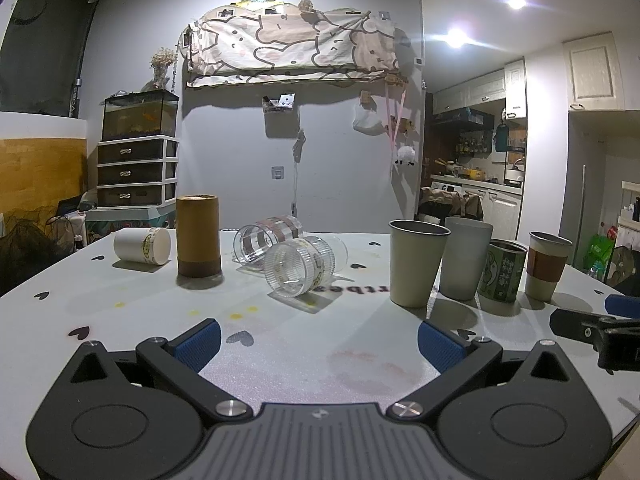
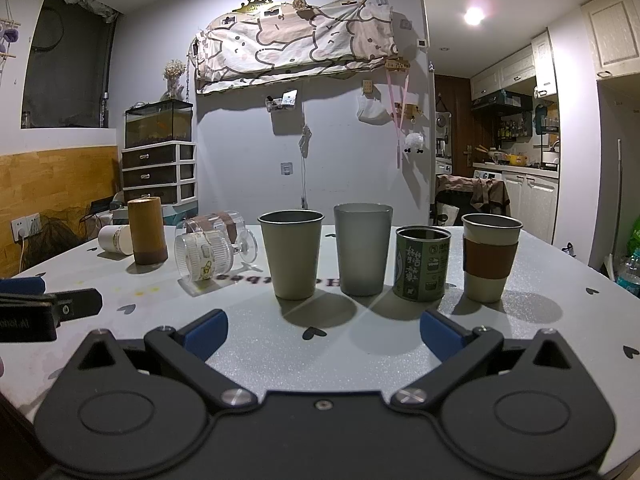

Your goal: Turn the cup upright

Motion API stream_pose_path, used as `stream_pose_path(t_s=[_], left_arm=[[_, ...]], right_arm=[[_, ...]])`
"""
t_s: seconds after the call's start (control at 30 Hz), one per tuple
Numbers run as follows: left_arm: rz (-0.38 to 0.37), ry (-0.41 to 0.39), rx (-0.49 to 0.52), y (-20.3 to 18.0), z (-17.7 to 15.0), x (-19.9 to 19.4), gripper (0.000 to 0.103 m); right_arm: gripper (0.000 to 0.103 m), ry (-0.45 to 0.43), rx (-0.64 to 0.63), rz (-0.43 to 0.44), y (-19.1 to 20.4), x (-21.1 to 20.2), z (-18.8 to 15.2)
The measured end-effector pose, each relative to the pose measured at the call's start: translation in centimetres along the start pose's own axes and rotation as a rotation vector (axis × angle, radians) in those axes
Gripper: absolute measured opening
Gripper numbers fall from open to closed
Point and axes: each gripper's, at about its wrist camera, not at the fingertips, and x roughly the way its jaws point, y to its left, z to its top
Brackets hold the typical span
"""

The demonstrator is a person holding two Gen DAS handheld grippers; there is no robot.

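Observation:
Two clear glass cups lie on their sides mid-table: a ribbed one [image 1: 300, 266] in front and a banded one [image 1: 264, 238] behind it. A white paper cup [image 1: 142, 245] lies on its side at the far left. The ribbed glass also shows in the right wrist view [image 2: 204, 258]. My left gripper [image 1: 318, 344] is open and empty, low over the table, short of the ribbed glass. My right gripper [image 2: 322, 334] is open and empty in front of the upright cups. Each gripper shows at the edge of the other's view.
A brown cylinder [image 1: 198, 236] stands left of the glasses. Four upright cups stand in a row on the white table [image 2: 540, 320]: beige [image 2: 294, 254], frosted grey [image 2: 362, 248], green printed [image 2: 422, 264] and one with a brown sleeve [image 2: 490, 256].

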Motion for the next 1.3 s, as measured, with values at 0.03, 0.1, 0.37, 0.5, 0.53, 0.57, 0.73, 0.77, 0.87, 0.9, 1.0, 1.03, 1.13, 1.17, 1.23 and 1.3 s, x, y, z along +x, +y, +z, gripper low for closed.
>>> stream_pose_path(t_s=[0.03,0.1,0.37,0.5,0.53,0.57,0.73,0.77,0.87,0.9,1.0,1.03,1.13,1.17,1.23,1.3], left_arm=[[0.000,0.000,0.000,-0.01,0.00,0.00,0.103],[0.001,0.001,0.000,-0.03,-0.01,0.00,0.103],[0.001,0.001,0.001,-0.07,0.00,0.00,0.103],[0.001,0.001,0.001,-0.07,0.00,-0.02,0.103],[0.001,0.001,0.001,-0.11,0.00,0.00,0.103],[0.001,0.001,0.001,-0.10,0.00,0.00,0.103],[0.001,0.001,0.001,-0.08,0.00,-0.02,0.103],[0.001,0.001,0.001,-0.13,0.00,0.00,0.103],[0.002,0.002,0.002,-0.13,0.00,0.00,0.103],[0.002,0.002,0.002,-0.14,0.00,-0.01,0.103],[0.002,0.002,0.002,-0.15,0.00,0.00,0.103],[0.002,0.002,0.002,-0.15,0.00,0.00,0.103],[0.001,0.002,0.003,-0.15,0.00,-0.01,0.103],[0.002,0.002,0.003,-0.17,0.00,0.00,0.103],[0.002,0.003,0.002,-0.18,0.00,0.00,0.103],[0.002,0.002,0.002,-0.19,0.01,0.00,0.103]], right_arm=[[0.103,0.002,0.000,0.000,0.04,0.02,0.01],[0.103,0.004,0.001,-0.003,-0.07,0.09,-0.05],[0.103,0.004,0.000,-0.004,-0.08,0.11,-0.09],[0.103,0.007,0.000,-0.007,-0.17,0.25,-0.23],[0.103,0.007,0.000,-0.008,-0.22,0.25,-0.25],[0.103,0.007,0.000,-0.007,-0.18,0.26,-0.22],[0.103,0.007,0.000,-0.006,-0.24,0.27,-0.22],[0.103,0.007,0.000,-0.006,-0.18,0.26,-0.20],[0.103,0.007,-0.001,-0.007,-0.18,0.25,-0.19],[0.103,0.007,-0.001,-0.007,-0.28,0.25,-0.23],[0.103,0.007,-0.001,-0.006,-0.17,0.25,-0.18],[0.103,0.007,-0.001,-0.007,-0.23,0.26,-0.20],[0.103,0.007,0.000,-0.007,-0.22,0.25,-0.20],[0.103,0.007,0.000,-0.007,-0.27,0.25,-0.21],[0.103,0.007,-0.001,-0.006,-0.22,0.25,-0.19],[0.103,0.007,-0.001,-0.007,-0.17,0.24,-0.17]])
